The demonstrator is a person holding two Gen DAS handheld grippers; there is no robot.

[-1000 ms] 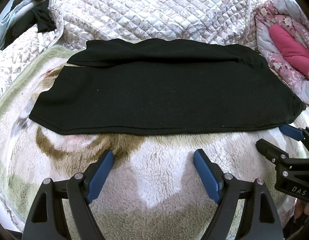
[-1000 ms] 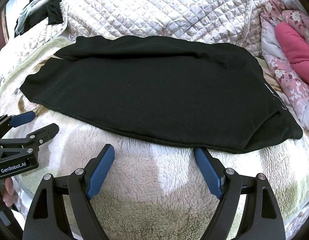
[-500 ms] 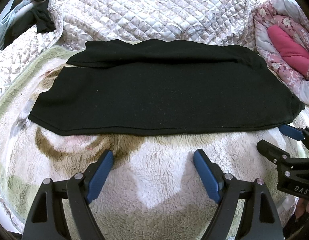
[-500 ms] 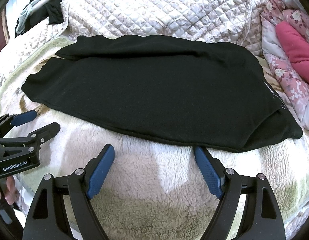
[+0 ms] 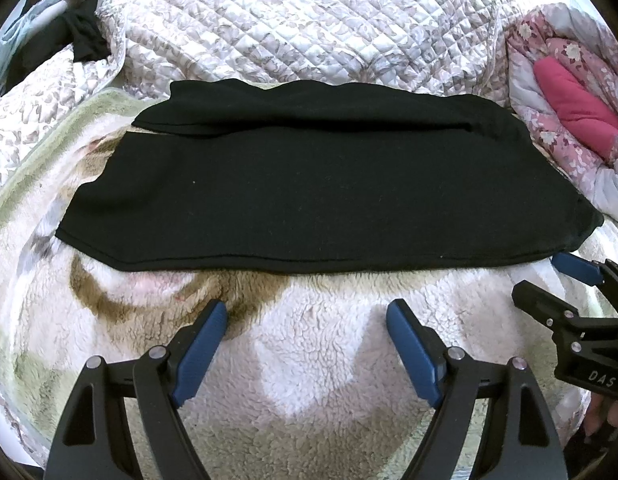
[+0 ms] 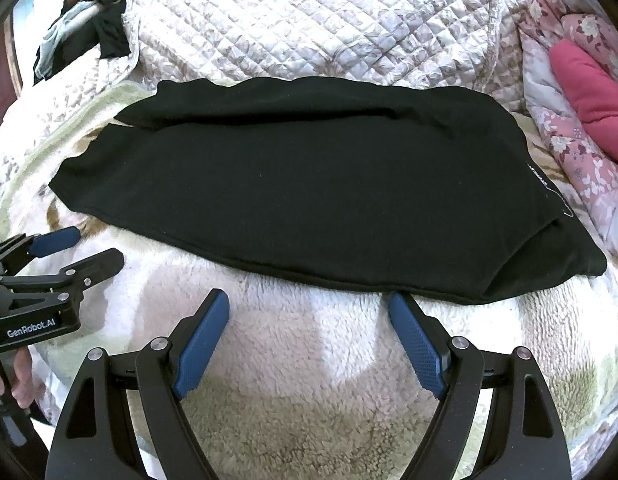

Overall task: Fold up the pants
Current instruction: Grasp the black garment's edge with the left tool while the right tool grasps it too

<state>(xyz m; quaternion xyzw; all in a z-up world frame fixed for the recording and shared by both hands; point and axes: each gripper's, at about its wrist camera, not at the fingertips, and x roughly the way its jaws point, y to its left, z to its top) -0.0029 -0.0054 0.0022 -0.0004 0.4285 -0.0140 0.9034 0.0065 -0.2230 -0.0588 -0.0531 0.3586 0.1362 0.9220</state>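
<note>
Two black grippers with blue pads, the left gripper and the right gripper, hover with jaws spread wide and empty over the fluffy cream fleece blanket. Just beyond them the black fabric pants lie flat, one leg partly hidden beneath the other. Each handle is cut off by the frame.

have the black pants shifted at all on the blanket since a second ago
No. In the left wrist view the black pants lie flat in the same place, their near edge the same way above the brown patch on the fleece blanket.
</note>
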